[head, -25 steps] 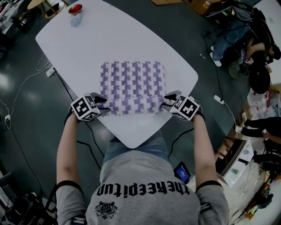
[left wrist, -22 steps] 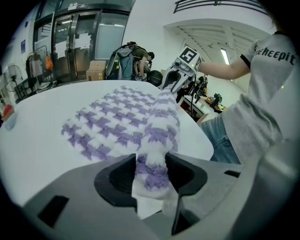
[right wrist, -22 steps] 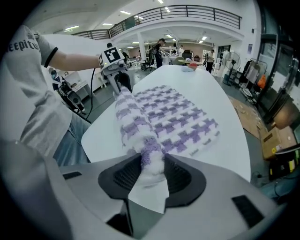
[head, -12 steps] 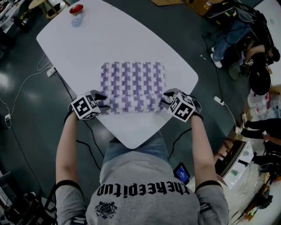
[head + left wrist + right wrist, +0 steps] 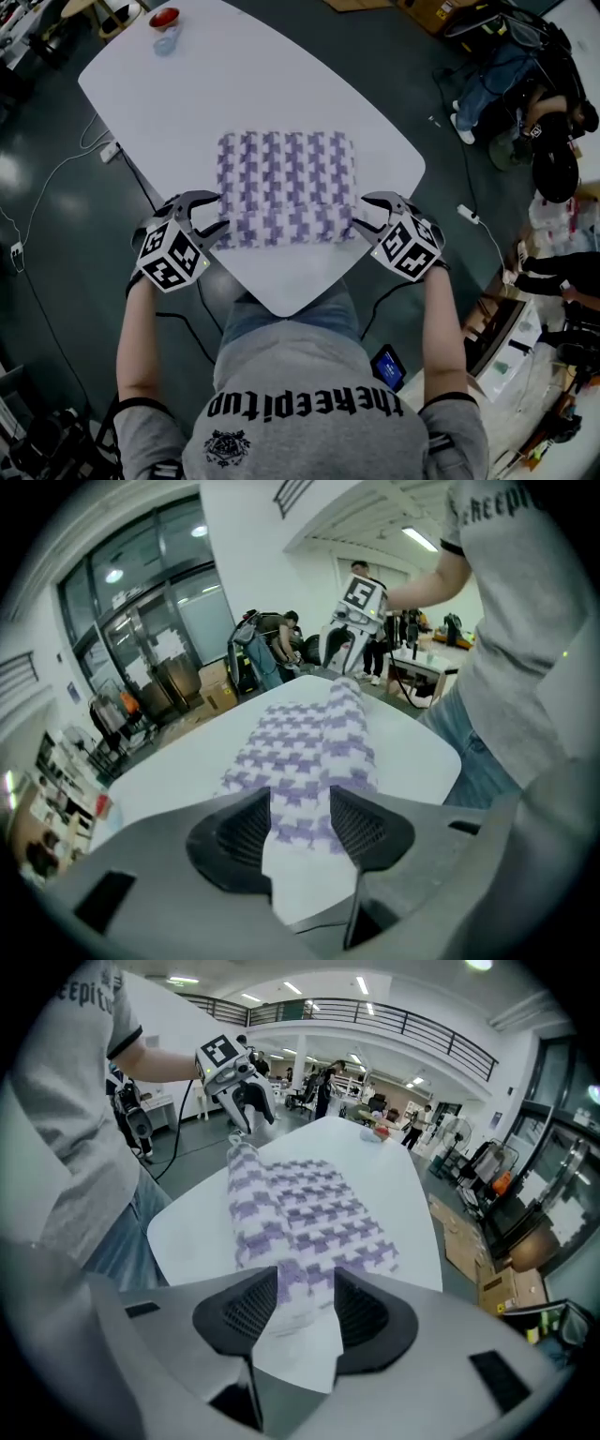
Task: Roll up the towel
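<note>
Left gripper [image 5: 216,214] and right gripper [image 5: 359,216] both hover open-fingered by the half-rolled towel's [image 5: 286,173] ends on the counter [image 5: 234,84], right fingers just widened, seemingly gripping nothing.

A grey T-shirt [image 5: 309,370] with black lettering tops blue jeans [image 5: 281,319]; left gripper [image 5: 217,212] and right gripper [image 5: 360,214] bear black-and-white marker cubes [image 5: 171,258].

towel [image 5: 286,187]: white, patterned with purple houndstooth | state: near edge was seen rolled into a low roll, the rest spread flat | place: was laid mid-worktop [image 5: 234,84]
</note>
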The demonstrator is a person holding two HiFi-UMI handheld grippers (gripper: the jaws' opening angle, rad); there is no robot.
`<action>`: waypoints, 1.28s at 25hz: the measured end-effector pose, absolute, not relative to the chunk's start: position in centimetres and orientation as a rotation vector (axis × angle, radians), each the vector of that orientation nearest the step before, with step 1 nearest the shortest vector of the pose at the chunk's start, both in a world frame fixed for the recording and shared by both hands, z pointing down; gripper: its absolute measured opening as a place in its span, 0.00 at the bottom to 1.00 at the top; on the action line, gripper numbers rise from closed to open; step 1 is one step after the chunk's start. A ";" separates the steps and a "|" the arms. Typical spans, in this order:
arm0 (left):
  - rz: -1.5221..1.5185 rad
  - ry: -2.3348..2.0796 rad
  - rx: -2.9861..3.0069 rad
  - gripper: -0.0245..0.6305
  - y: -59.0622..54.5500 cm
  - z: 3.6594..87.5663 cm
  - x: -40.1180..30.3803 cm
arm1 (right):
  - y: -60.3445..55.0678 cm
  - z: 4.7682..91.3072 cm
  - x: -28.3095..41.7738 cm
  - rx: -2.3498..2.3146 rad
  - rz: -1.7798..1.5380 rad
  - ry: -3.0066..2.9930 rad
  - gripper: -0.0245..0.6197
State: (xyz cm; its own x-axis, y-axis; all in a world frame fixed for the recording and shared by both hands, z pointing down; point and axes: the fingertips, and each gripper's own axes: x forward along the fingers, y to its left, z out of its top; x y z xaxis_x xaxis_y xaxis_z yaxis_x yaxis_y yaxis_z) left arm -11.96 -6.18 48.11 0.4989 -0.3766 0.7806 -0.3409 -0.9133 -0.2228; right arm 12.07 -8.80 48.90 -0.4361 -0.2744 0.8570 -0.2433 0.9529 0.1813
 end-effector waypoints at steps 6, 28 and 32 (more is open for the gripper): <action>-1.519 0.614 -2.429 0.40 -0.9 51.5 -7.8 | -4.3 51.4 10.1 0.360 -0.211 -1.999 0.39; -1.711 0.576 -2.410 0.26 -2.3 56.5 -10.1 | -6.0 55.7 11.2 0.395 -0.336 -1.823 0.23; -1.723 0.461 -2.492 0.26 -0.8 55.9 -10.1 | -4.5 55.3 11.2 0.356 -0.262 -1.853 0.23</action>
